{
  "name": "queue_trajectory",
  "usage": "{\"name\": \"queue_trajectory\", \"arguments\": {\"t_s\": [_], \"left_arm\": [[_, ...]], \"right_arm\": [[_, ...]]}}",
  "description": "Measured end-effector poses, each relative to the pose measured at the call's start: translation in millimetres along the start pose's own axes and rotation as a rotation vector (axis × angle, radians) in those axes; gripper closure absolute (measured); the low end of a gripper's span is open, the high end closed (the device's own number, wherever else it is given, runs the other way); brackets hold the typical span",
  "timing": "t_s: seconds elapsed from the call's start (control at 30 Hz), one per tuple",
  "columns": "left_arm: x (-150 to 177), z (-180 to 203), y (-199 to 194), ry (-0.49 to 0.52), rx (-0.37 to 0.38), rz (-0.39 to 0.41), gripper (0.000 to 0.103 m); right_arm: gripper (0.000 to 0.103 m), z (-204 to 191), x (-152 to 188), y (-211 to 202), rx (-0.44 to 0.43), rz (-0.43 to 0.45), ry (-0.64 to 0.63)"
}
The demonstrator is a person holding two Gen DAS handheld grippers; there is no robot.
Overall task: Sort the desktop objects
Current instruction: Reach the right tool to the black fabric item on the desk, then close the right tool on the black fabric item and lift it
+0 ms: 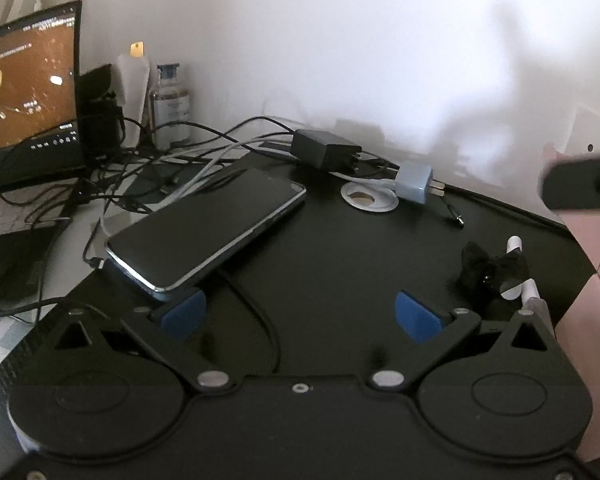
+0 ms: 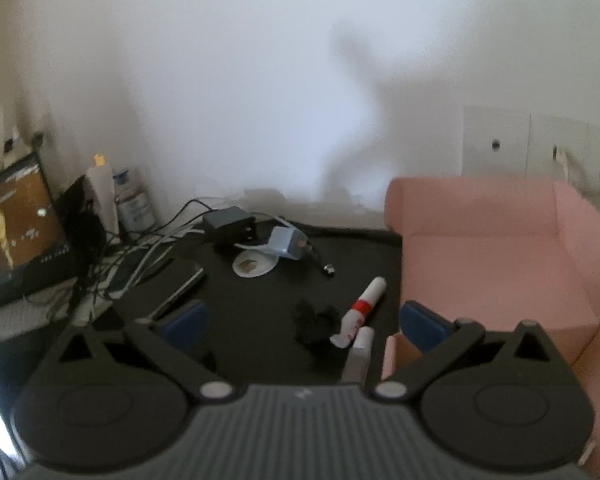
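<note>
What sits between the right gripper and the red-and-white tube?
Nothing visible. The right gripper is open, and the tube lies just ahead on the black mat, beside a black scrunchie on its left.

The flat black glass-fronted phone (image 1: 208, 228) looks glossy; at two o'clock from it, the pale blue plastic charger plug (image 1: 415, 182) is smooth and matt.

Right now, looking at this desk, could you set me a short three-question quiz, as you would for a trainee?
1. True or false: the pink box already holds the phone.
2. Which lies closest to the white tube: A the black fabric clump, B the laptop, C the black charger?
3. Are the jaws of the left gripper and right gripper open or shut?

Key: 1 false, the box looks empty; 2 A; 3 both open, holding nothing.
</note>
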State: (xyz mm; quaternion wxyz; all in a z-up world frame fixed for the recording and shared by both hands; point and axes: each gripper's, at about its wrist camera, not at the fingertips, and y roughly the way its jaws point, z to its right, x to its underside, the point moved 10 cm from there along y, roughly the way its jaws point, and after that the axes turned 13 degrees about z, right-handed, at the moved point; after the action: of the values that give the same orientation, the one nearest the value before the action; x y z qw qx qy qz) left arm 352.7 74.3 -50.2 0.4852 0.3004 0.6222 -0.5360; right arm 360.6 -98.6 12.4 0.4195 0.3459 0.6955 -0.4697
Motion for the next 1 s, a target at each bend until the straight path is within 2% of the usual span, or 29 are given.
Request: {"name": "queue_trajectory", "arguments": {"t_s": [0.13, 0.37, 0.63, 0.73, 1.0], "left_arm": [[1.1, 5.3, -1.2, 0.033, 0.006, -0.001, 0.0], [0.2, 1.1, -0.3, -0.002, 0.004, -0.008, 0.0], [3.3, 6.6, 2.1, 0.014, 0.019, -0.025, 0.0], [5.1, 4.9, 4.6, 0.009, 0.013, -0.04, 0.0], [7.7, -6.5, 7.9, -0.056, -0.015, -0.059, 0.0]], "right_arm": [[0.001, -4.0, -1.5, 13.4, -0.026, -0.034, 0.094], [0.002, -22.2, -2.8, 35.2, -0.107, -0.096, 0.098], [0.023, -20.0, 3.5, 51.4, -0.147, -0.164, 0.132], [0.031, -17.1, 11.0, 58.3, -0.134, -0.2, 0.118], [0.034, -9.9, 10.7, 71.1, -0.031, -0.178, 0.033]]}}
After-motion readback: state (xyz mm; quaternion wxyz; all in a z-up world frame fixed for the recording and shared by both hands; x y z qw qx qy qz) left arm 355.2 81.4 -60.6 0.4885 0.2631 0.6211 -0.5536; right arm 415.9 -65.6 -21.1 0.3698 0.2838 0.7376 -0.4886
